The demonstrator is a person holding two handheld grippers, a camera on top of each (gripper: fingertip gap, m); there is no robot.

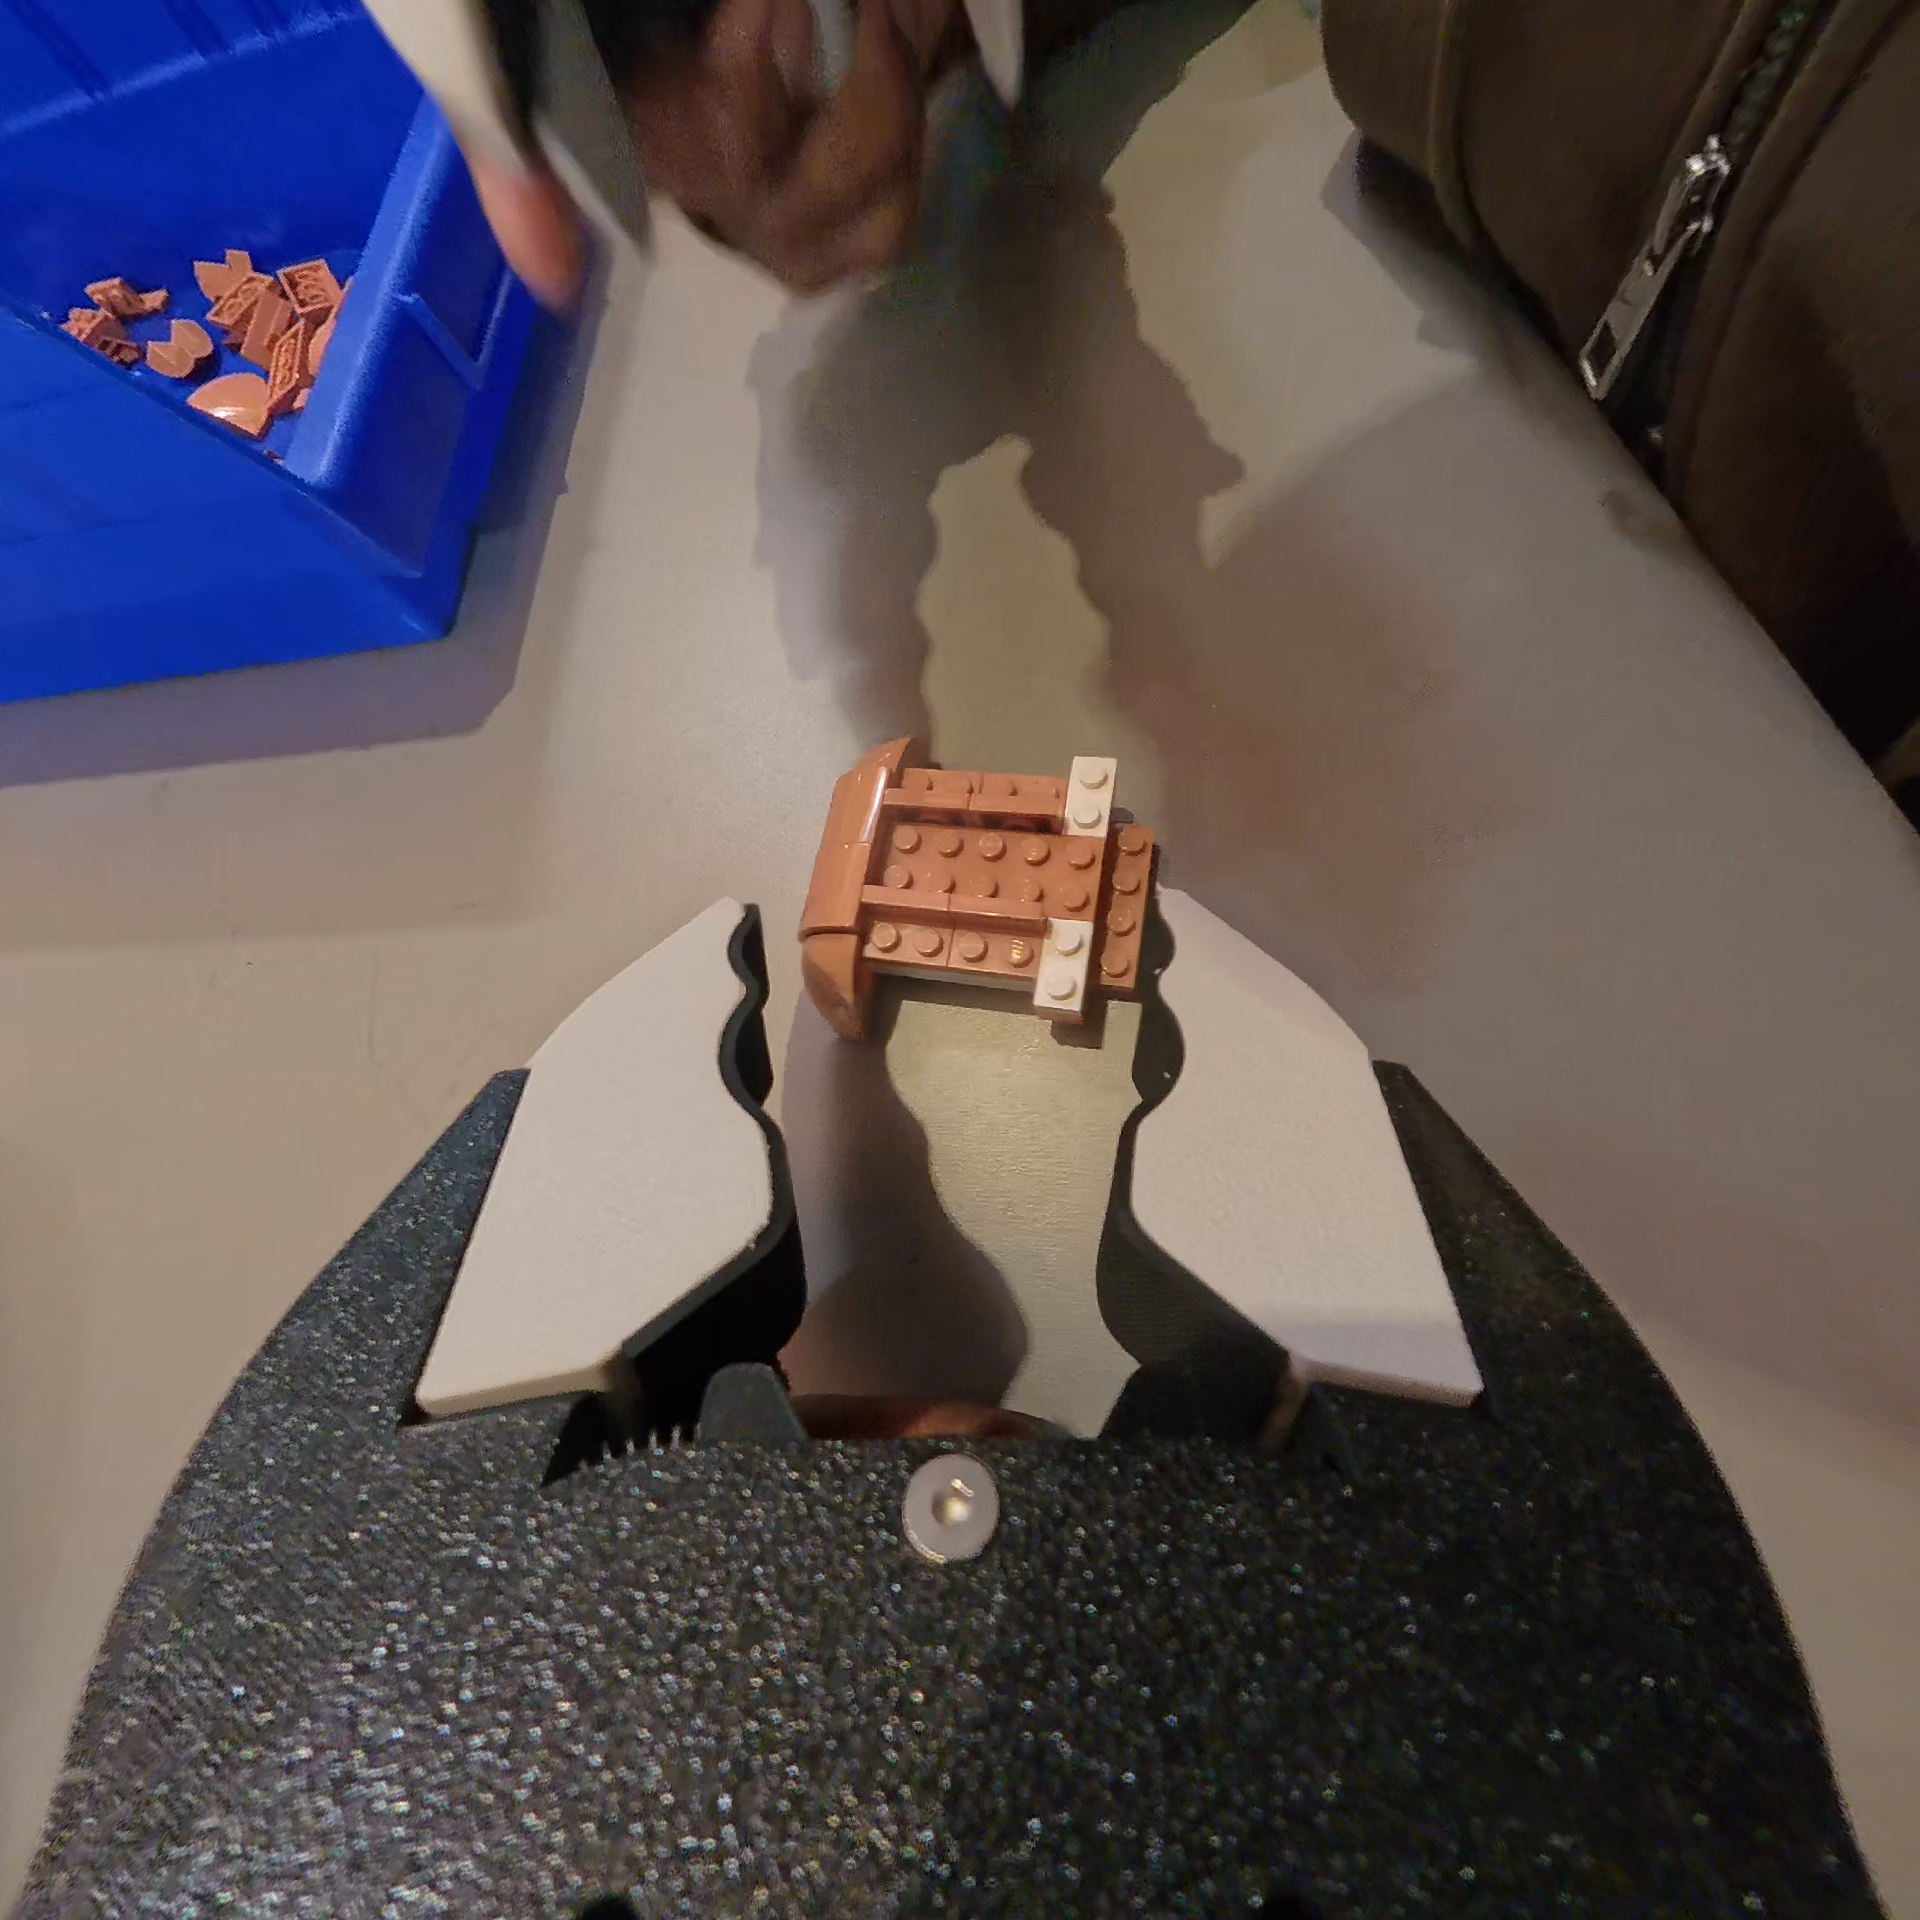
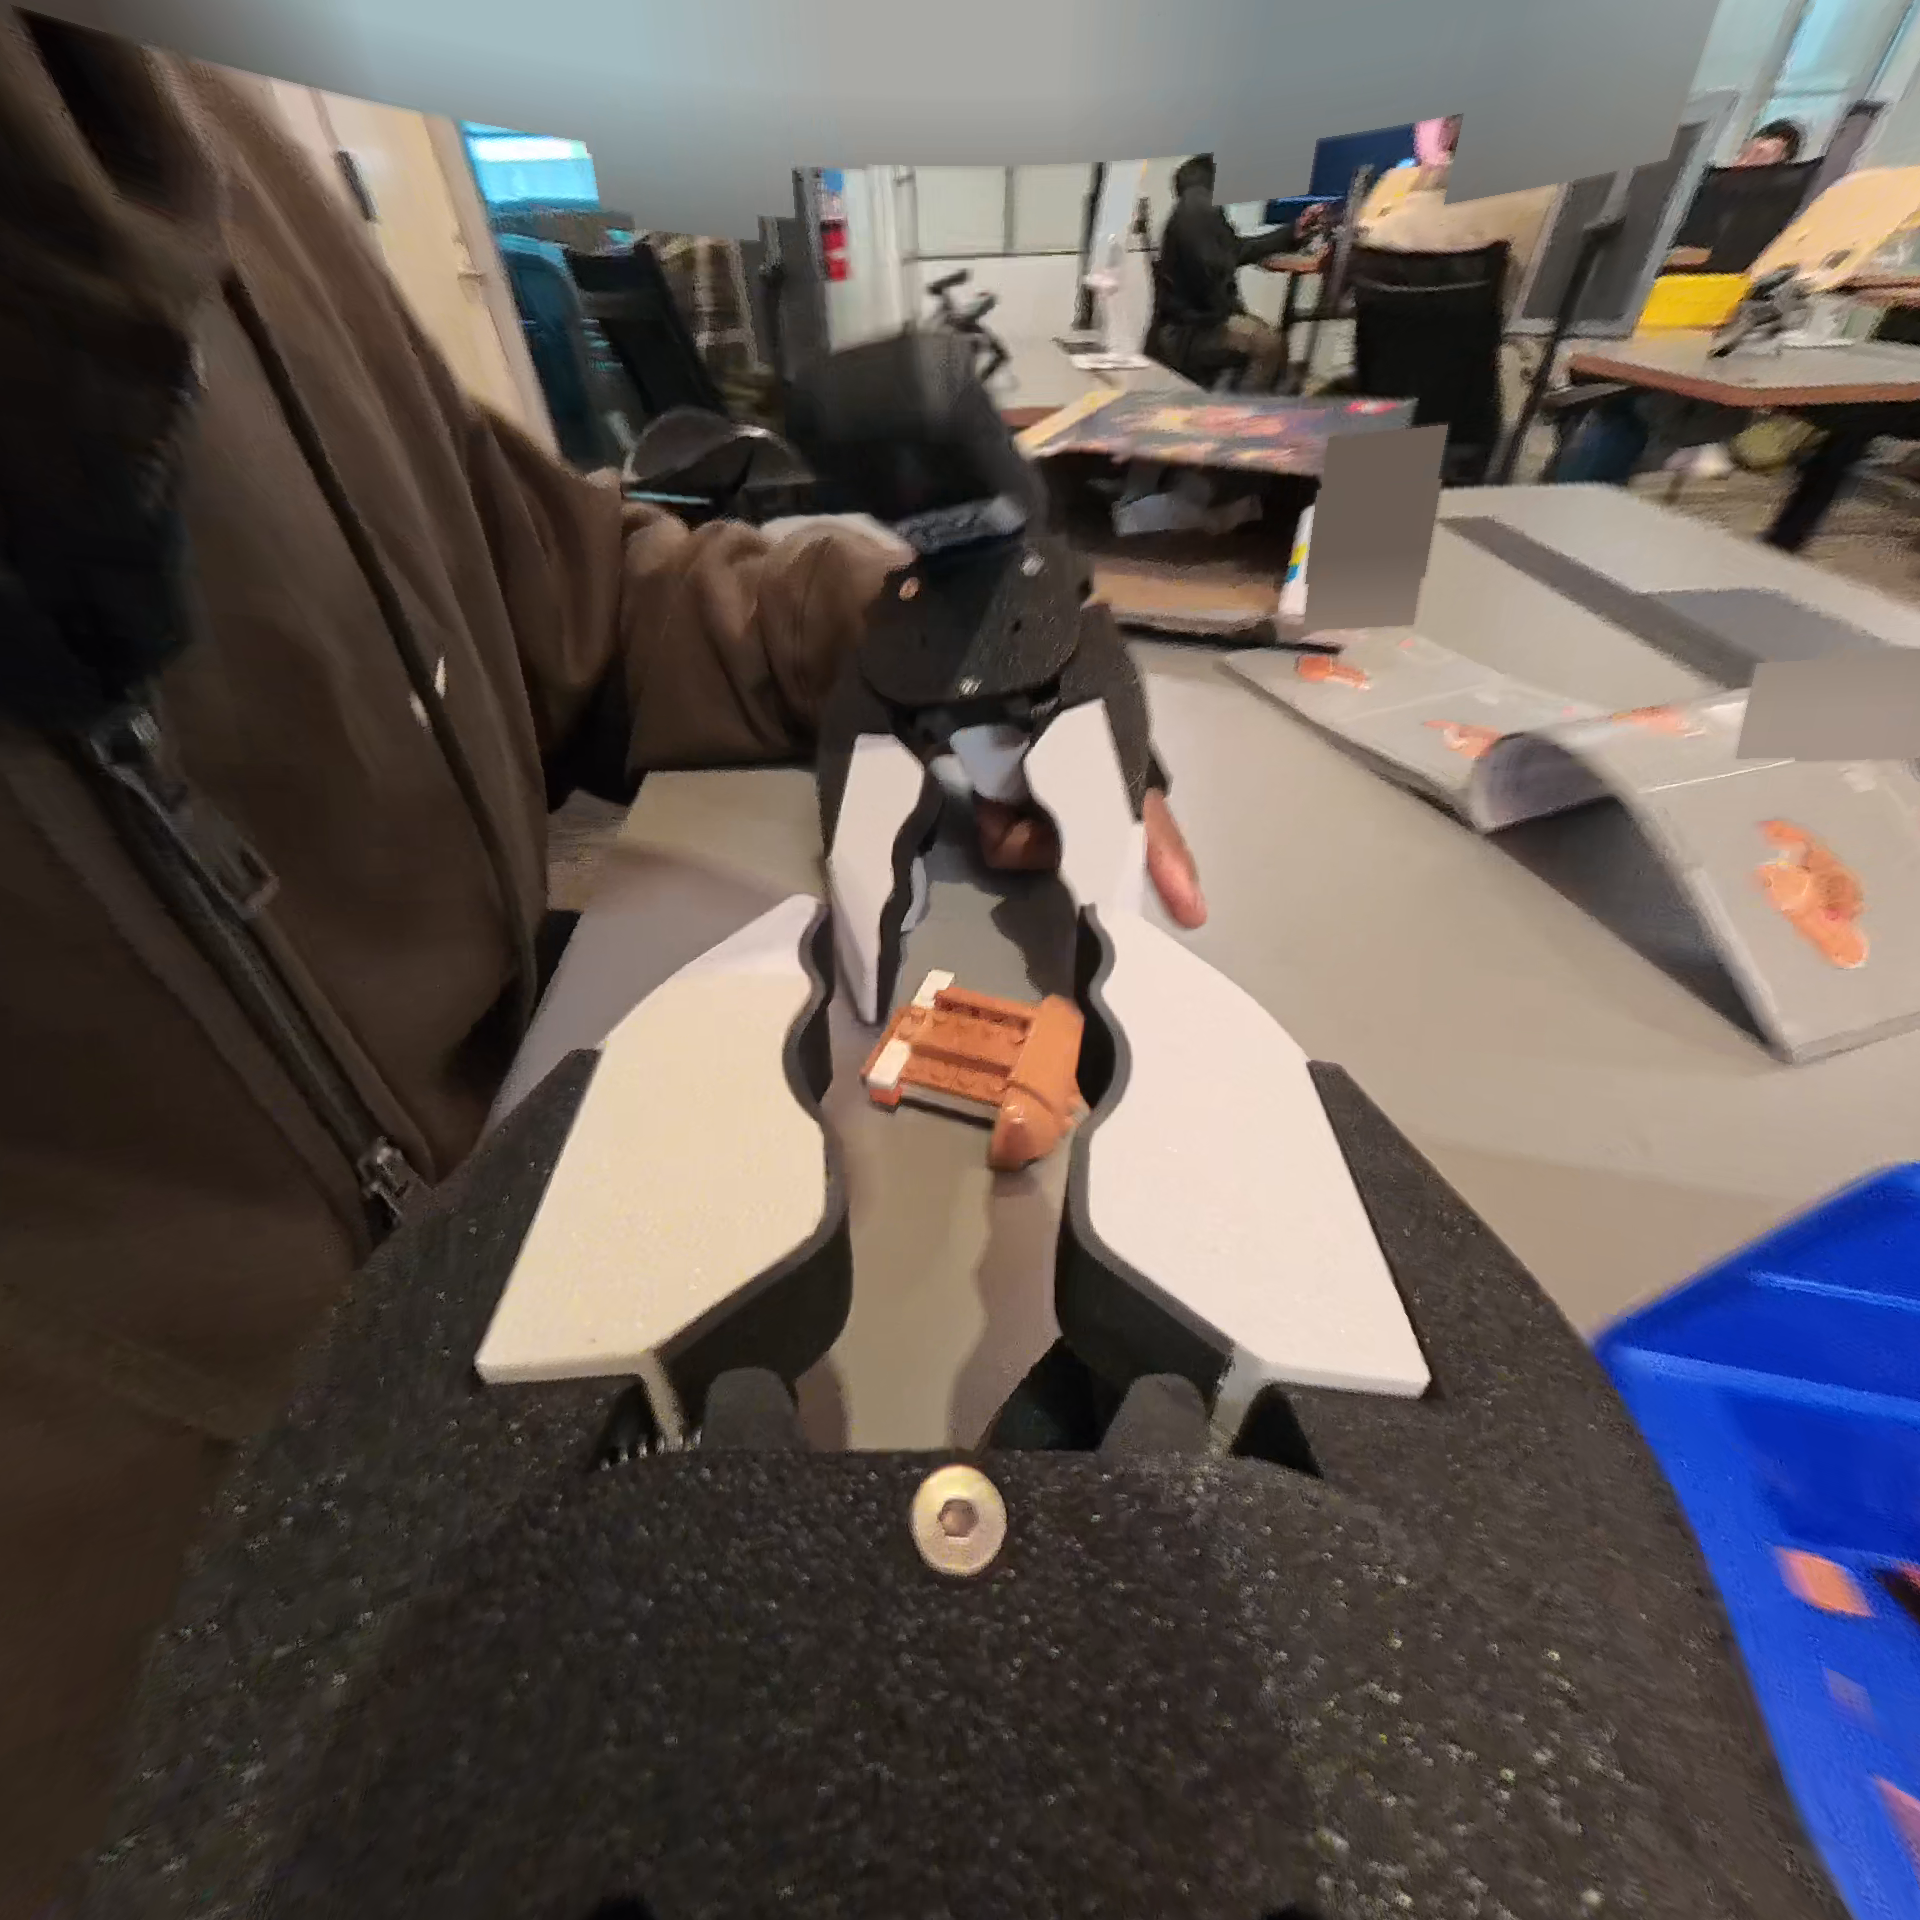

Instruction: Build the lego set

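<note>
Two open grippers, nothing pinched; blue bin of loose brown pieces off to one side; brown lego sub-assembly on the grey table just ahead of my left gripper; right gripper opposite; I'd straddle its long sides squarely, close gently.
</note>
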